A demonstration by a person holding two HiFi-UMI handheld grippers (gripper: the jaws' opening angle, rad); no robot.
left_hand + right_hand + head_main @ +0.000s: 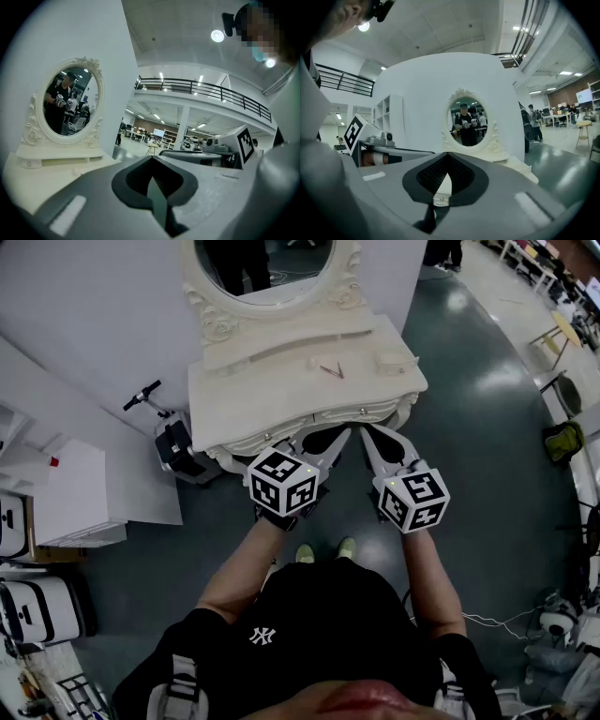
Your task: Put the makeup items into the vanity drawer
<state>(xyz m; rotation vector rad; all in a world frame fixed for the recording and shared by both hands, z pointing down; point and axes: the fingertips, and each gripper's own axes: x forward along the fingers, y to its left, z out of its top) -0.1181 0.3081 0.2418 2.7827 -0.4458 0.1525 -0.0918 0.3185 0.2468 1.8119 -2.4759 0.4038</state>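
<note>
A white vanity (244,399) with an oval mirror (267,268) stands in front of me. On its top lie thin dark makeup sticks (331,369) and a pale flat item (394,361). The drawer front (309,418) under the top looks closed, with a small knob (364,412). My left gripper (343,432) and right gripper (367,430) hover side by side just in front of that drawer front, tips nearly touching each other. Both are shut with nothing held. In the right gripper view the knob (440,199) shows through the gap behind the closed tips of the right gripper (449,155). The left gripper (152,158) points past the mirror (70,101).
A folded scooter (169,432) leans left of the vanity, beside a white cabinet (75,493). Suitcases (33,610) stand at the far left. A green bag (565,440) and cables lie on the dark floor at right. My feet (323,550) are close to the vanity.
</note>
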